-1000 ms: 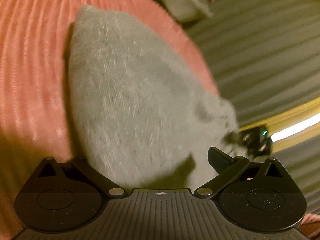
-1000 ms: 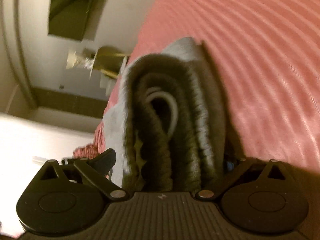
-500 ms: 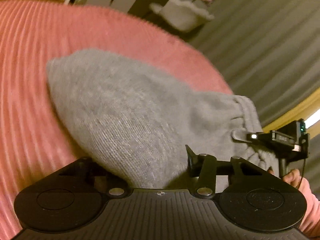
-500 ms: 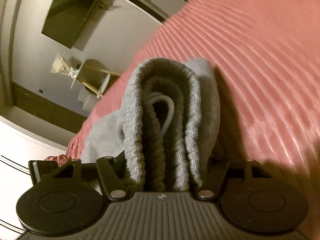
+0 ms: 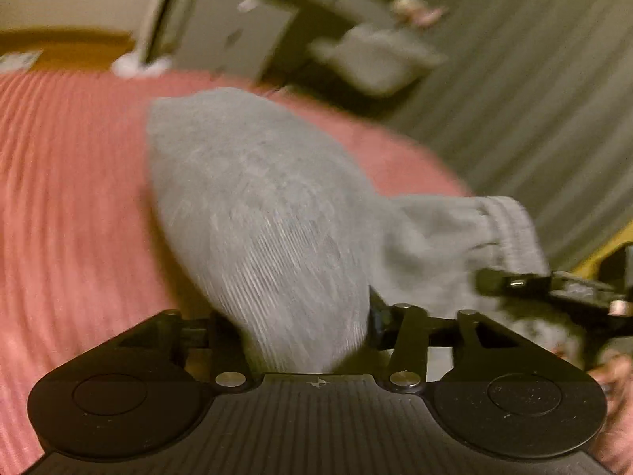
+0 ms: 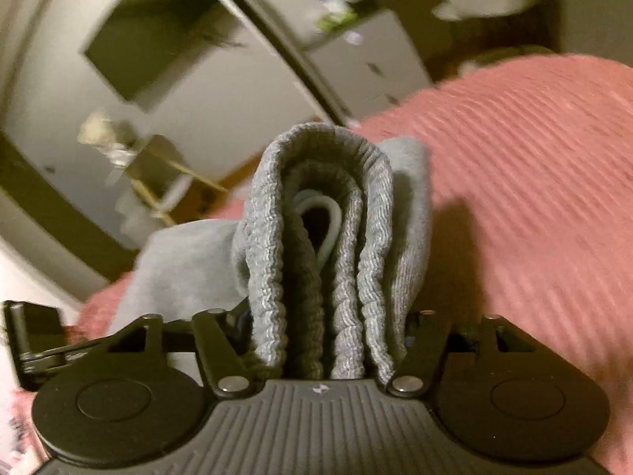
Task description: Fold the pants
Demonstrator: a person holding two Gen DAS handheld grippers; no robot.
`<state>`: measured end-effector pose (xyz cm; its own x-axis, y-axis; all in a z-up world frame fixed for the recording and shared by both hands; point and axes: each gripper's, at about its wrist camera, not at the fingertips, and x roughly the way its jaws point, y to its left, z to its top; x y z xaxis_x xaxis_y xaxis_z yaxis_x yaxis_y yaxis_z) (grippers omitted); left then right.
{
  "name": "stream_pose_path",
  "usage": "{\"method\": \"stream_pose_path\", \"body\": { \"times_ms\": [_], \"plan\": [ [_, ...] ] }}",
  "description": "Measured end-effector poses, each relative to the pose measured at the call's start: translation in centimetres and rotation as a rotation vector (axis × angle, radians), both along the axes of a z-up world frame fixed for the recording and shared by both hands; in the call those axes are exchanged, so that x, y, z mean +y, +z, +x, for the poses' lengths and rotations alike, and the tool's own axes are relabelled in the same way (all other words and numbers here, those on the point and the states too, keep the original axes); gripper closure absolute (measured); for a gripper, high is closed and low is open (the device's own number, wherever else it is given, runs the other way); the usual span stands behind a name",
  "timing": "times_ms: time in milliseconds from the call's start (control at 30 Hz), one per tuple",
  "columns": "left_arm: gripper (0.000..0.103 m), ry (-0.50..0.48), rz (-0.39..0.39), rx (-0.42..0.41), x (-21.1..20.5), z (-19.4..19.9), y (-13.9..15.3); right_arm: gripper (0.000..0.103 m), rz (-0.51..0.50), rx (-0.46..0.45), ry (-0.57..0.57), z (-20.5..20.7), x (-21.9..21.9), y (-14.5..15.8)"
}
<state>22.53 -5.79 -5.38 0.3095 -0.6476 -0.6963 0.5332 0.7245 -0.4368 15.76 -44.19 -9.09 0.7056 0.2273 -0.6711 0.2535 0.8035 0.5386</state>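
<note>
No container is identifiable in either view; the far background is motion-blurred, showing only a pale cabinet [image 6: 372,63] and a striped curtain [image 5: 534,99].

Grey pants [image 5: 257,217]: soft knit, folded into a thick bundle, held over the pink ribbed bedspread [image 5: 71,198]. In the left wrist view the bundle runs from the near jaws toward the far edge of the bed, with the ribbed waistband [image 5: 510,233] at right. In the right wrist view the waistband [image 6: 320,245] shows as stacked elastic layers in an upright loop, with a pale drawstring [image 6: 324,221] inside.

Left gripper [image 5: 304,340]: jaws clamped on the fabric bundle. Right gripper [image 6: 324,352]: jaws narrow, pinching the layered waistband. The right gripper [image 5: 554,289] is also visible beside the waistband in the left view.
</note>
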Motion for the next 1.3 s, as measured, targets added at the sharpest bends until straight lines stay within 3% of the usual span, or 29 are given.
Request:
{"method": "stream_pose_path", "body": {
  "times_ms": [33, 100, 167, 267, 300, 333, 400, 467, 533, 567, 600, 667, 733, 900, 1100, 1200, 1300],
  "plan": [
    [0.041, 0.025, 0.052, 0.031, 0.3, 0.5, -0.8, 0.025, -0.032, 0.075, -0.041, 0.4, -0.5, -0.8],
    [0.035, 0.051, 0.021, 0.067, 2.0, 0.5, -1.1, 0.010, -0.084, 0.146, -0.101, -0.1, -1.1, -1.2],
    [0.029, 0.091, -0.008, 0.048, 3.9, 0.0, -0.2, 0.009, -0.148, 0.080, -0.103, -1.9, -0.7, 0.1],
    [0.025, 0.124, -0.040, -0.022, 5.8, -1.8, 2.1, 0.004, -0.380, 0.021, -0.113, -4.0, 1.5, 2.9],
    [0.019, 0.115, -0.063, -0.031, 6.0, -2.8, 2.8, 0.004, -0.422, -0.005, -0.106, -4.5, 2.3, 3.5],
    [0.012, 0.101, -0.081, -0.039, 6.1, -4.0, 3.2, 0.004, -0.440, -0.014, -0.100, -4.6, 3.1, 3.9],
    [0.011, 0.069, -0.084, -0.055, 5.9, -5.9, 3.4, 0.004, -0.459, 0.039, -0.078, -4.0, 4.3, 3.2],
    [0.011, -0.007, -0.048, -0.063, 4.6, -7.6, 2.6, 0.004, -0.510, 0.159, -0.055, -3.4, 4.9, 1.2],
    [0.014, -0.033, 0.091, -0.065, 3.0, -8.2, 0.8, 0.004, -0.575, 0.185, -0.045, -3.0, 5.7, 0.3],
    [0.016, -0.018, 0.164, -0.057, 2.7, -8.1, -0.1, 0.004, -0.586, 0.173, -0.053, -3.5, 6.0, 0.4],
    [0.015, 0.003, 0.188, -0.039, 2.8, -7.6, -0.7, 0.004, -0.591, 0.167, -0.062, -4.1, 6.0, 0.9],
    [0.014, 0.084, 0.148, 0.016, 4.6, -7.2, -0.6, 0.004, -0.615, 0.161, -0.094, -5.4, 6.6, 2.2],
    [0.012, 0.160, 0.158, 0.050, 5.9, -7.3, -0.2, 0.004, -0.638, 0.145, -0.127, -7.0, 7.5, 3.4],
    [0.007, 0.131, 0.123, 0.119, 7.6, -11.4, -1.0, 0.004, -0.589, 0.165, -0.089, -12.6, 11.6, 3.0],
    [0.007, 0.151, 0.197, 0.168, 6.5, -16.9, -4.0, 0.004, -0.503, 0.167, -0.080, -18.4, 16.9, 0.9],
    [0.007, 0.150, 0.217, 0.089, 5.7, -19.8, -3.8, 0.004, -0.461, 0.219, -0.070, -19.7, 18.2, 0.6],
    [0.007, 0.187, 0.265, -0.026, 5.3, -22.2, -3.8, 0.004, -0.543, 0.183, -0.052, -20.4, 19.8, 1.2]
  ]
}}
